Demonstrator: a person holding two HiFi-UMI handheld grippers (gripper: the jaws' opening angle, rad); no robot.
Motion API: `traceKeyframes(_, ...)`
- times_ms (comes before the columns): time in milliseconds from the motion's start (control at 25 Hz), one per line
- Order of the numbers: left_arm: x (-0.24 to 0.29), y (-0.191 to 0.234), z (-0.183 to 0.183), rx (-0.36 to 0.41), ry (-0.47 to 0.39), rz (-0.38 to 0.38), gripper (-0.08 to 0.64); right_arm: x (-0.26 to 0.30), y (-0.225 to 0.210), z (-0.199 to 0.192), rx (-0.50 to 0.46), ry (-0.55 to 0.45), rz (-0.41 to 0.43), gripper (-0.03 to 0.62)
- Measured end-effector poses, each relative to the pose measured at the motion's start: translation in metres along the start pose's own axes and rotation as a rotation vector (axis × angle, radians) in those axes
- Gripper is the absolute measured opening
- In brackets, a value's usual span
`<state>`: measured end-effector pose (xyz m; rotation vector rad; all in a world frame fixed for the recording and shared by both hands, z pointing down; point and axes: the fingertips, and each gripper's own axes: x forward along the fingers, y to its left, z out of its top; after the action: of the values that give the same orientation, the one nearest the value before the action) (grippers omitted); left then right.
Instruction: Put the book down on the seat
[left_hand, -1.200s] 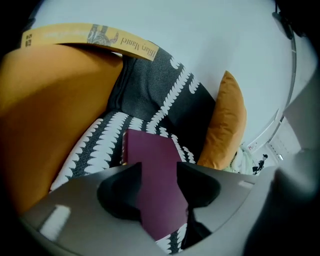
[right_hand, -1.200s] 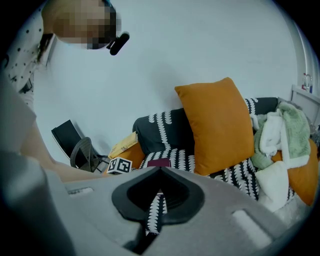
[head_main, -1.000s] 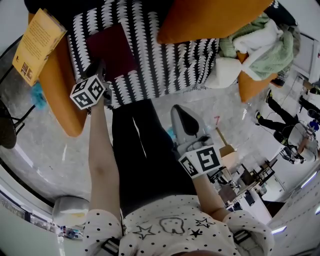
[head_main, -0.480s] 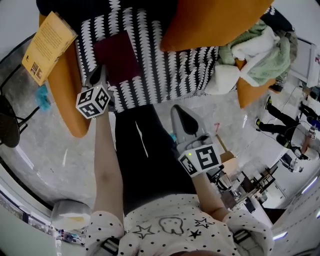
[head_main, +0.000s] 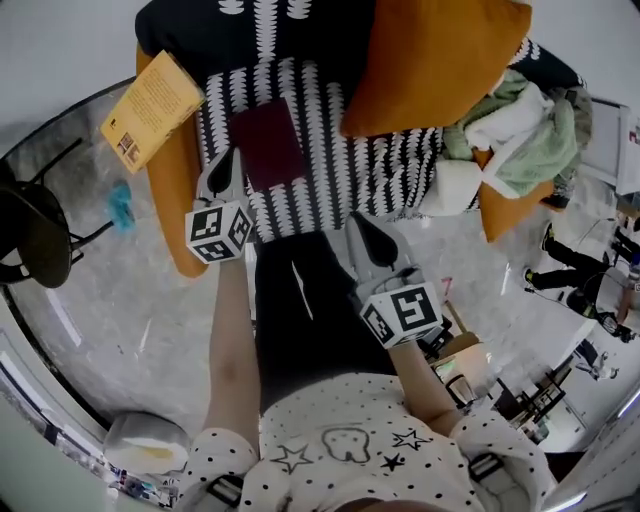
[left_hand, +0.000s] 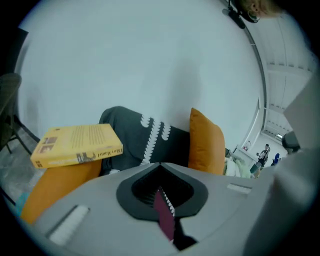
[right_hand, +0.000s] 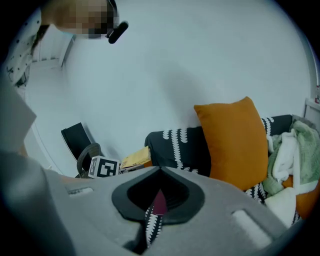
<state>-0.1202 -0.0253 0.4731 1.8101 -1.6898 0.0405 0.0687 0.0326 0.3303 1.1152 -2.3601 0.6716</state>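
Observation:
A dark maroon book (head_main: 268, 145) lies flat on the black-and-white patterned seat (head_main: 340, 160) of an orange-armed sofa. My left gripper (head_main: 228, 160) is shut, its tip just beside the book's near left edge, with nothing held. In the left gripper view a strip of the maroon book (left_hand: 164, 216) shows through the slit of the left gripper (left_hand: 161, 197). My right gripper (head_main: 358, 228) is shut and empty over the seat's front edge, right of the book. In the right gripper view, the right gripper (right_hand: 157, 197) points at the seat.
A yellow book (head_main: 152, 110) rests on the left orange armrest (head_main: 175, 200). An orange cushion (head_main: 430, 60) leans at the back, and crumpled green and white cloths (head_main: 510, 130) lie on the right. A black chair (head_main: 35, 235) stands on the floor to the left.
The head view has shifted, so the sofa and both books sit lower and further right in the frame. Neither gripper has moved relative to the maroon book.

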Motion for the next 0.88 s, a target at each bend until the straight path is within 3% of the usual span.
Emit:
traceKeyframes(400, -0.056, -0.030, 0.079, 0.033, -0.114, 0.026, 0.002, -0.016, 0.033, 0.041, -0.002, -0.043, 0.072, 0.000)
traceKeyframes(880, -0.107, -0.087, 0.135, 0.101, -0.205, -0.019, 0.002, -0.045, 0.019, 0.087, -0.005, -0.148, 0.037, 0.000)
